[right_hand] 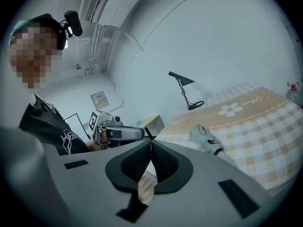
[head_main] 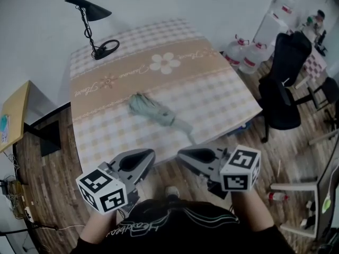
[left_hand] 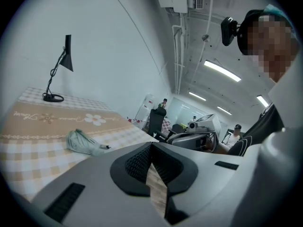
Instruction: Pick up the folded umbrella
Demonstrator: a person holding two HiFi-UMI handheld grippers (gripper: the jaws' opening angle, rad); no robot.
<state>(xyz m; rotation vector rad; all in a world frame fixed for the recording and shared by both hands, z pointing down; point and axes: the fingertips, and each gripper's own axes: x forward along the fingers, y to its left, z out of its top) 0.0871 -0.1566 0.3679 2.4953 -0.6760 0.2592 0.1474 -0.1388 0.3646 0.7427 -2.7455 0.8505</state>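
1x folded umbrella [head_main: 151,109], mid counter [head_main: 212,83]: looked light, soft-sleeved, stiff core; best grip midbody; L claw [head_main: 144,157] & R claw [head_main: 186,155] pressed together, empty.

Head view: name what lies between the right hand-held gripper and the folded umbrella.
Only bare tablecloth, per the head view, between right hand-held gripper and folded umbrella.

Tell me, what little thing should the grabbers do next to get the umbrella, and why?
Probably open the jaws of the right gripper first. They are shut with nothing between them, and the folded umbrella lies on the table ahead, untouched, its handle end pointing toward that gripper. Shut jaws cannot fit around it.
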